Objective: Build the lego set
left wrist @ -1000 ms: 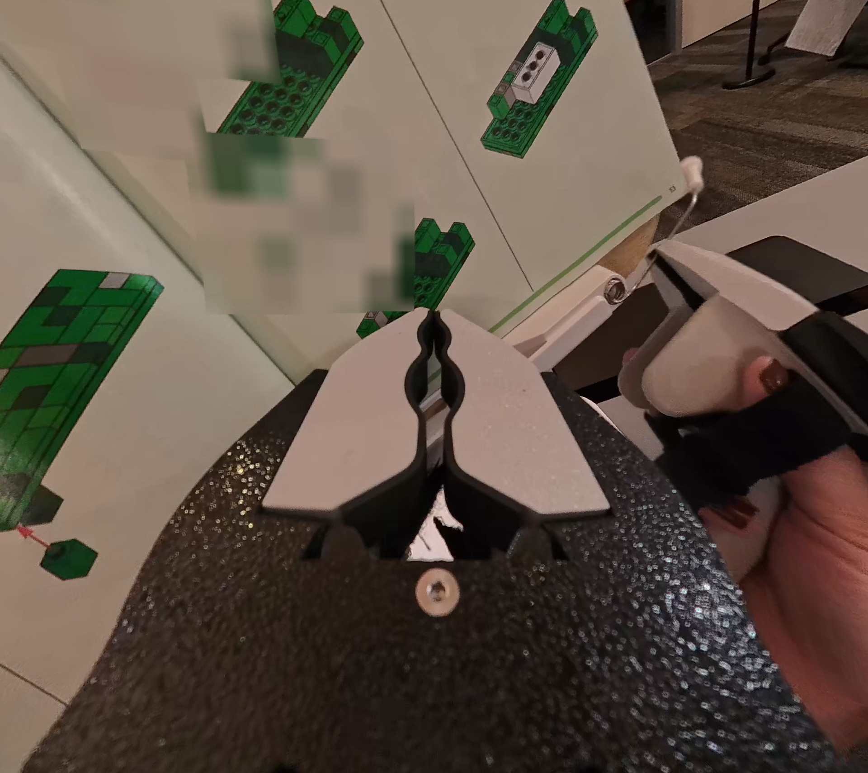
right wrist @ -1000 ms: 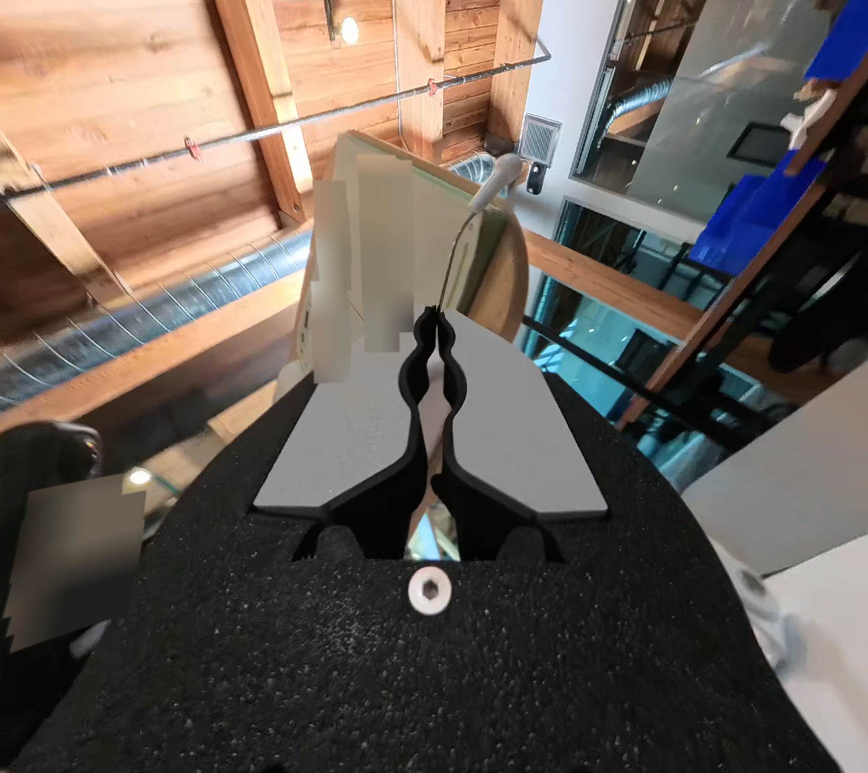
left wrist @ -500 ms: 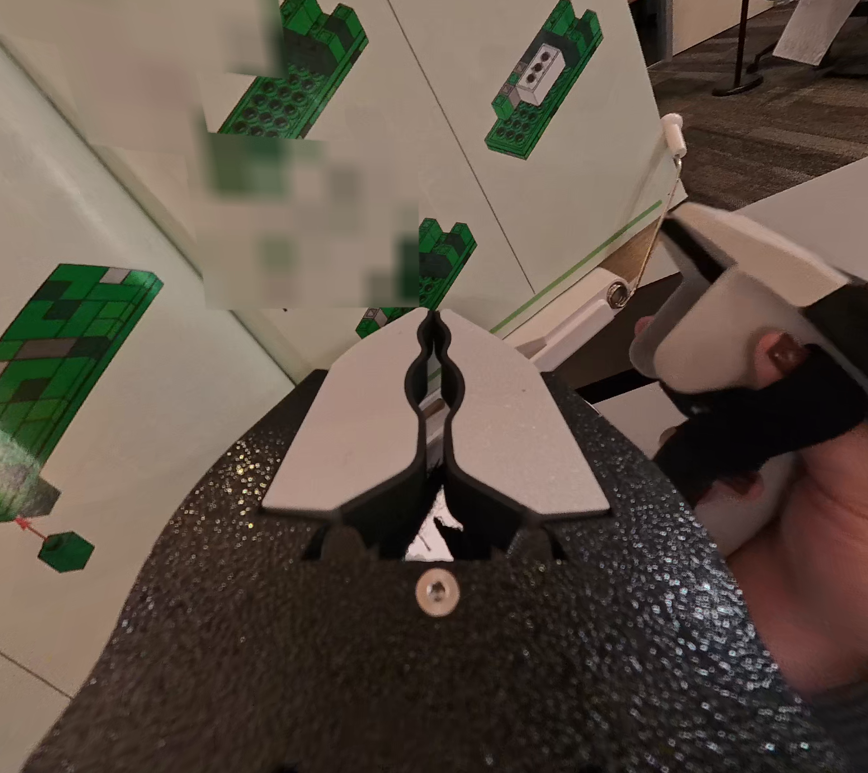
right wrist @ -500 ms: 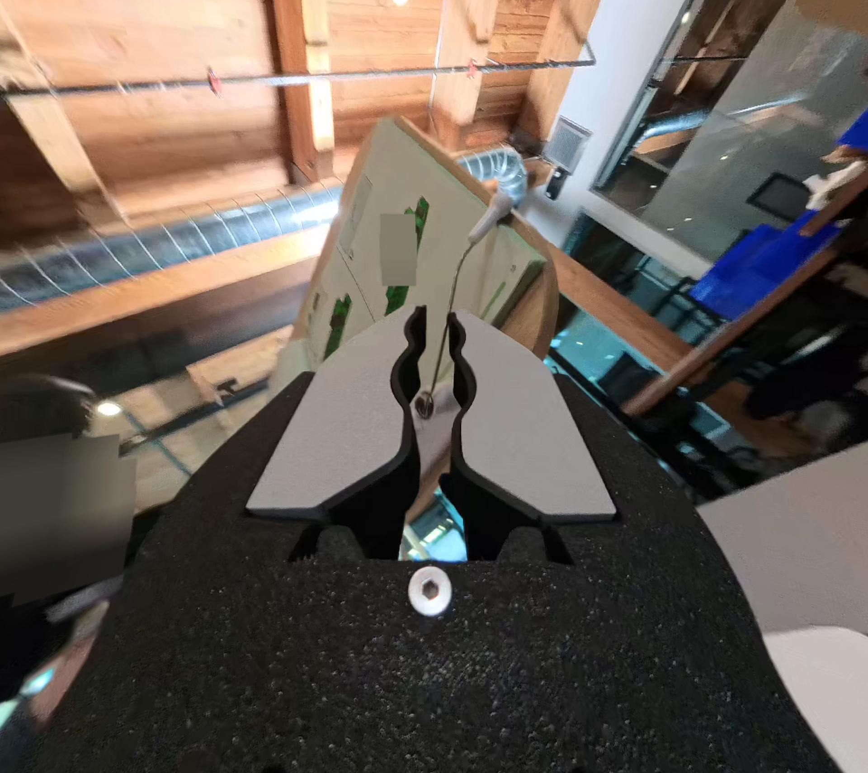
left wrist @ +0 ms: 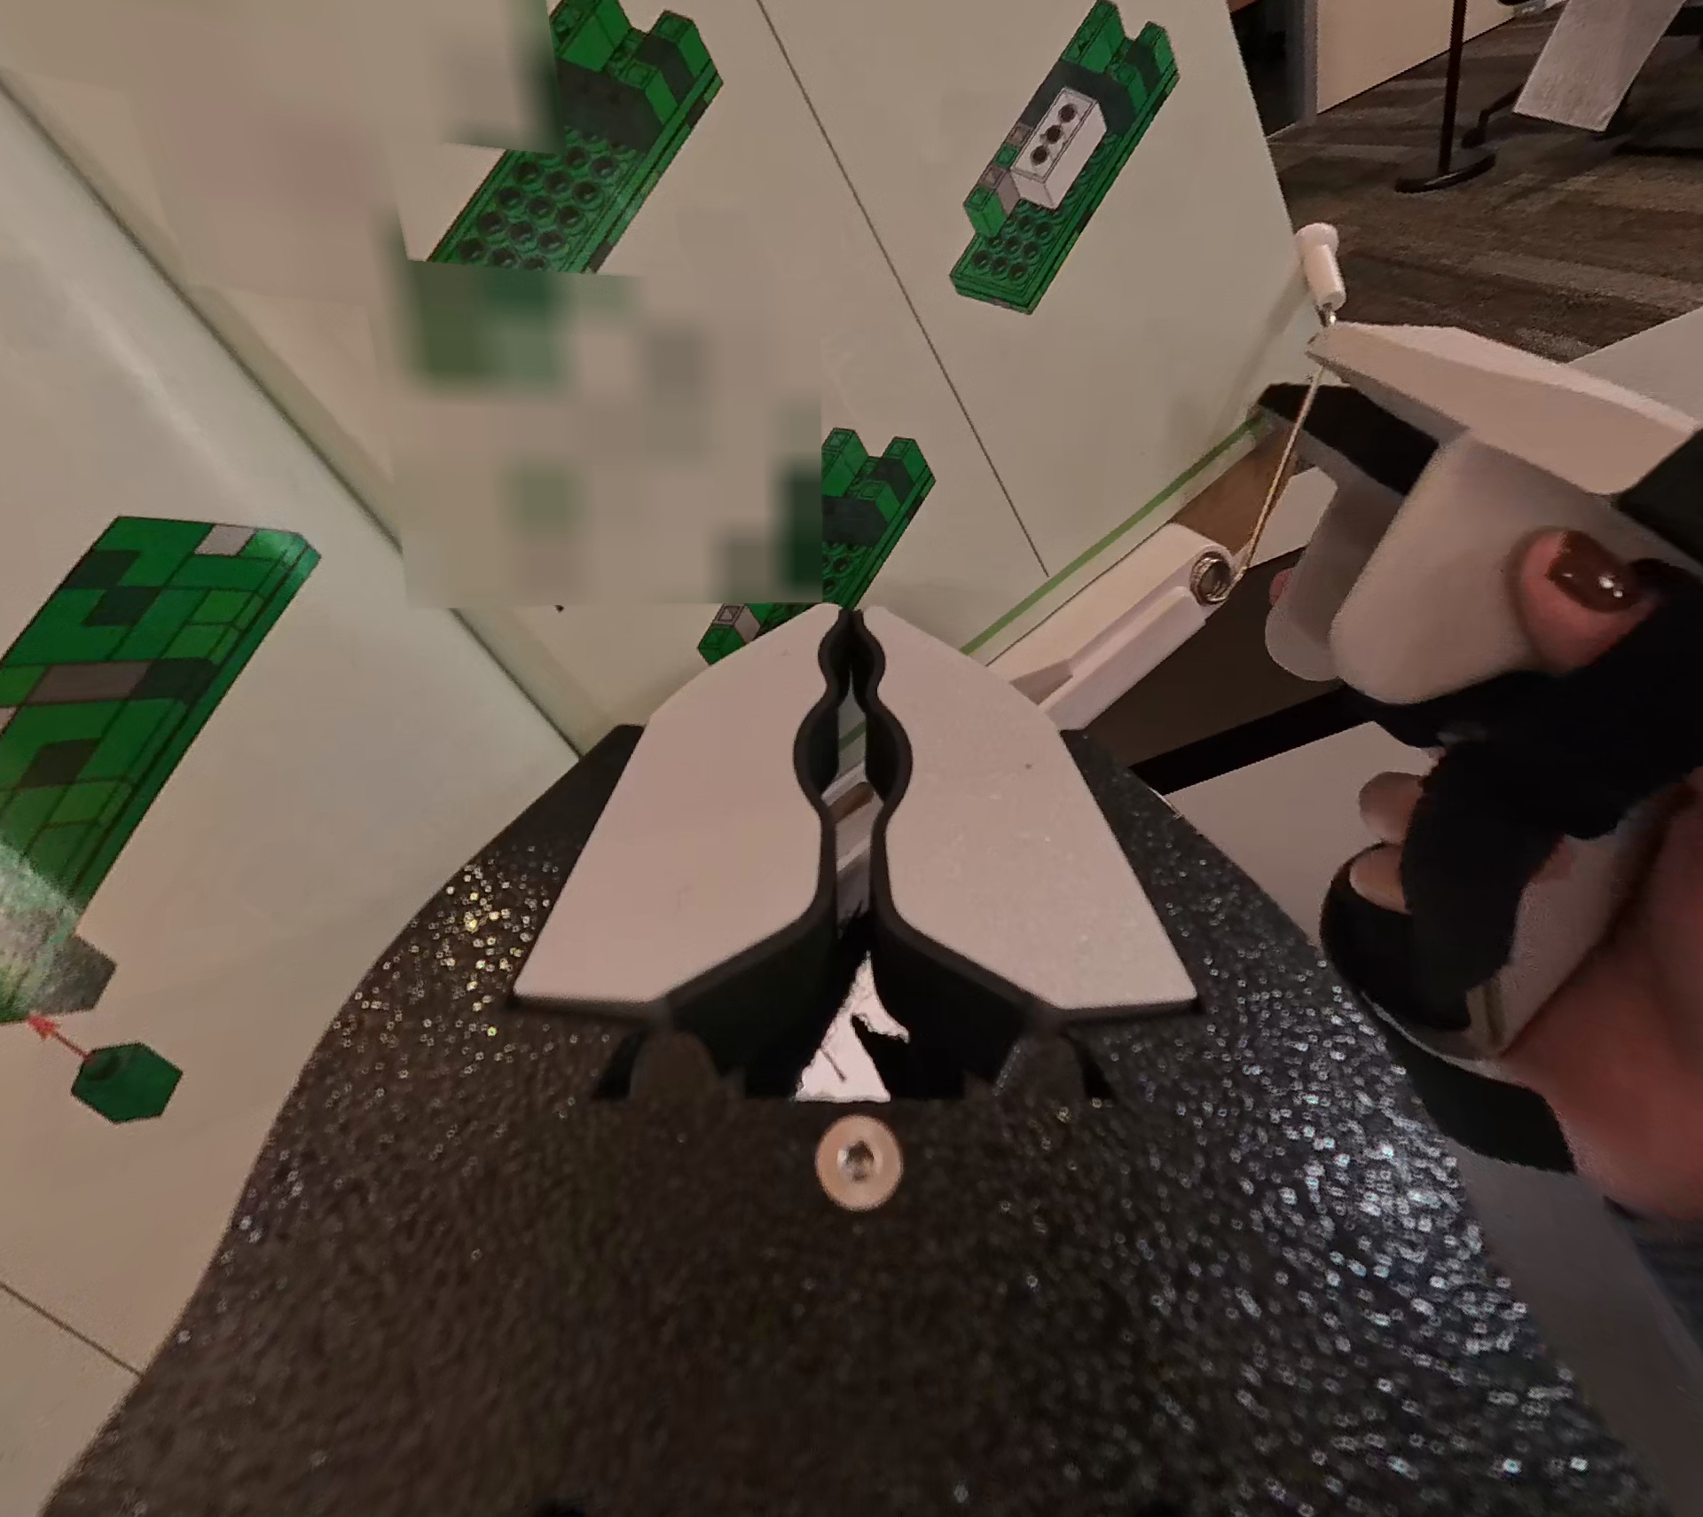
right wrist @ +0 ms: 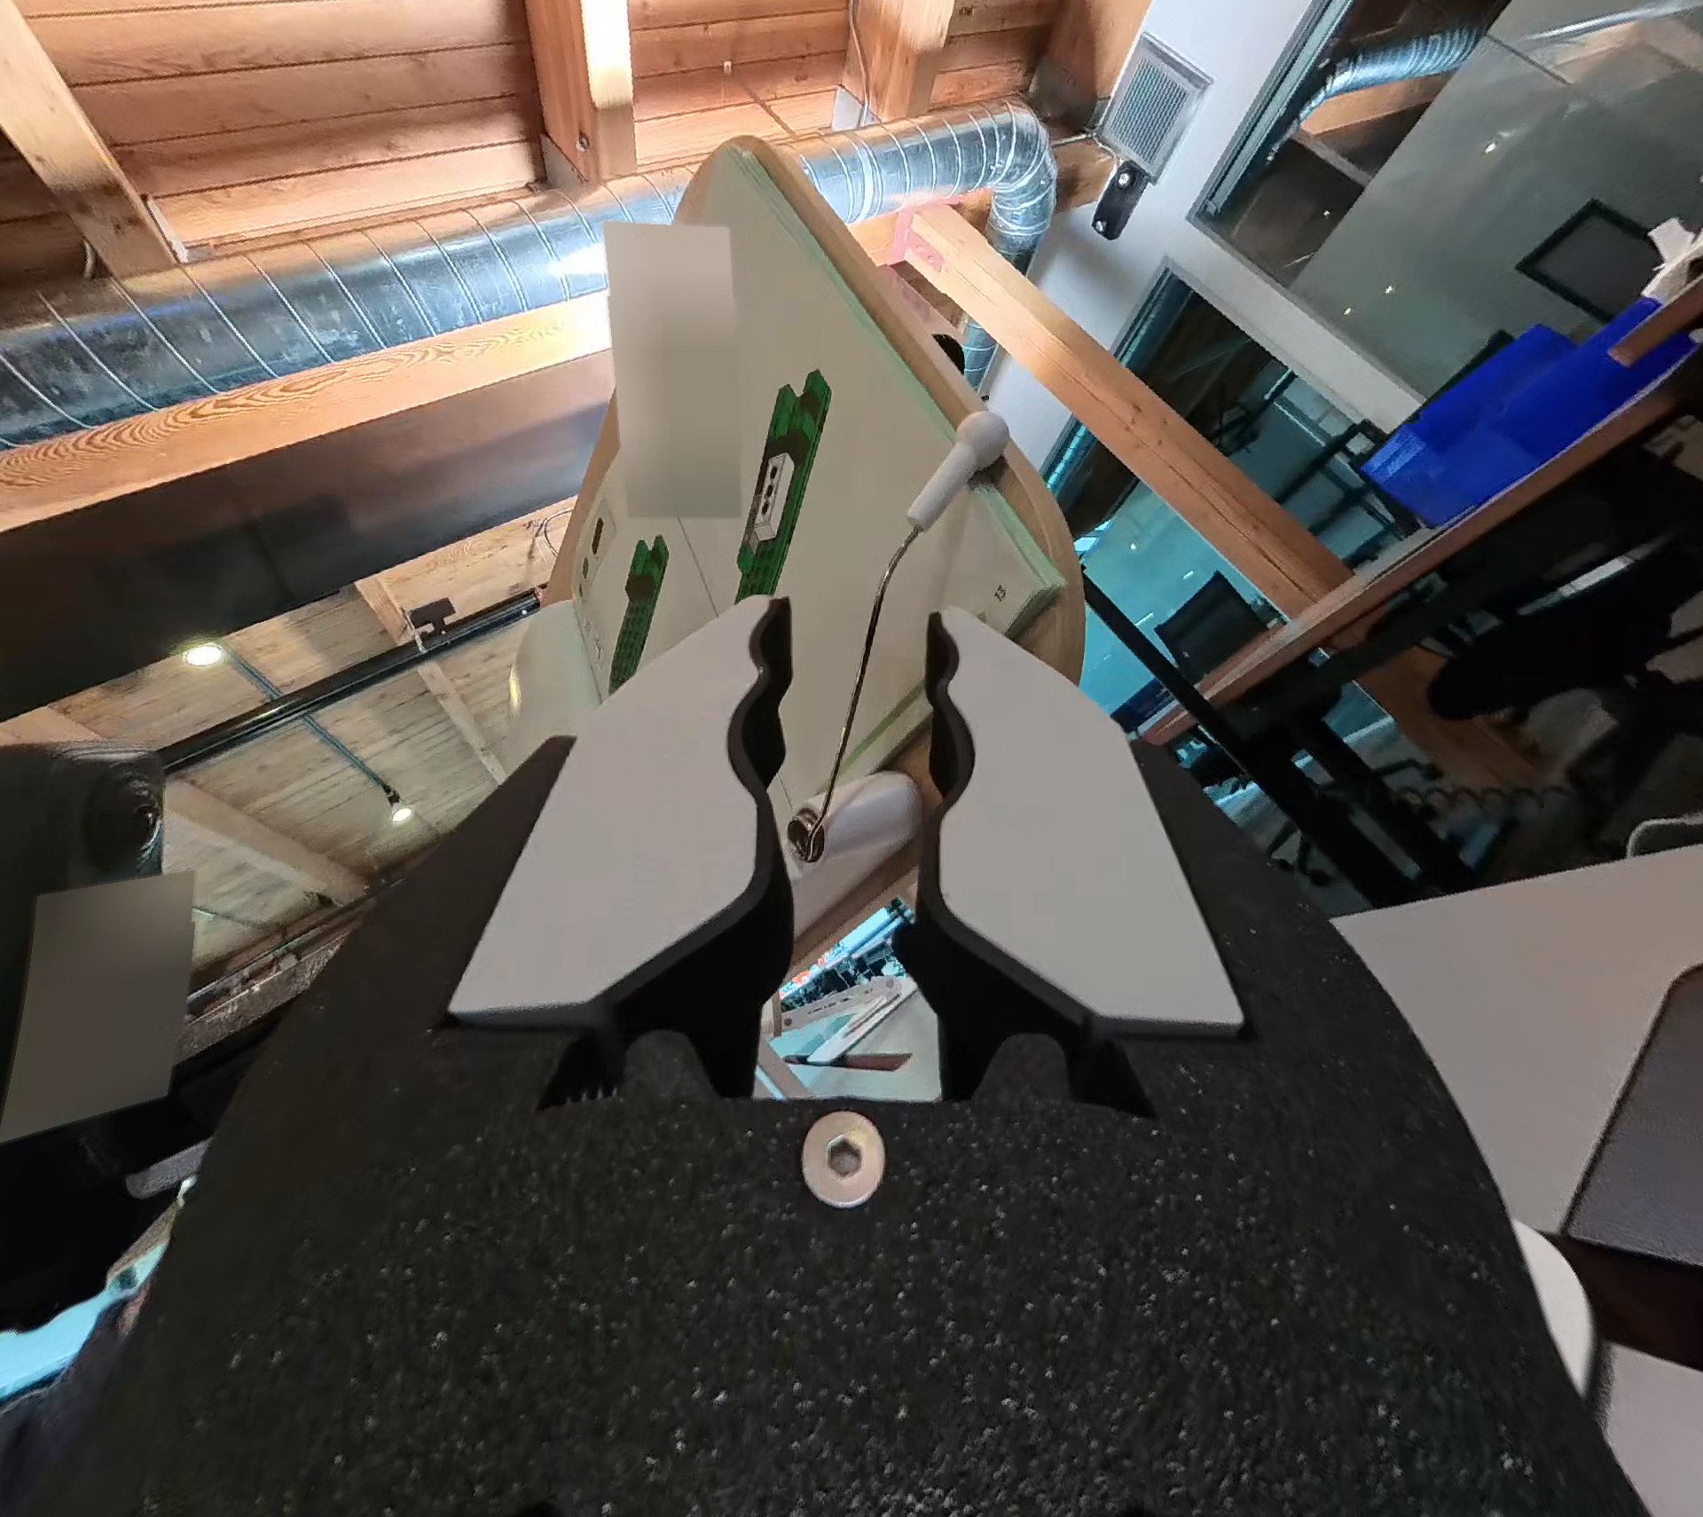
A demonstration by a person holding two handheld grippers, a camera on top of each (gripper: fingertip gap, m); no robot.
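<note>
Left tool: I keep it closed, empty.
Right tool: I've spread it open since half a second ago.
Thin white-tipped wire page clip: centre frame, now free between its fingers.

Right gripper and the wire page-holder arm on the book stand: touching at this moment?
Apart. In the right wrist view the right gripper is open, and the wire arm runs up between its fingers with the instruction booklet showing on both sides of it.

Closed hand-held gripper before instruction booklet
</note>
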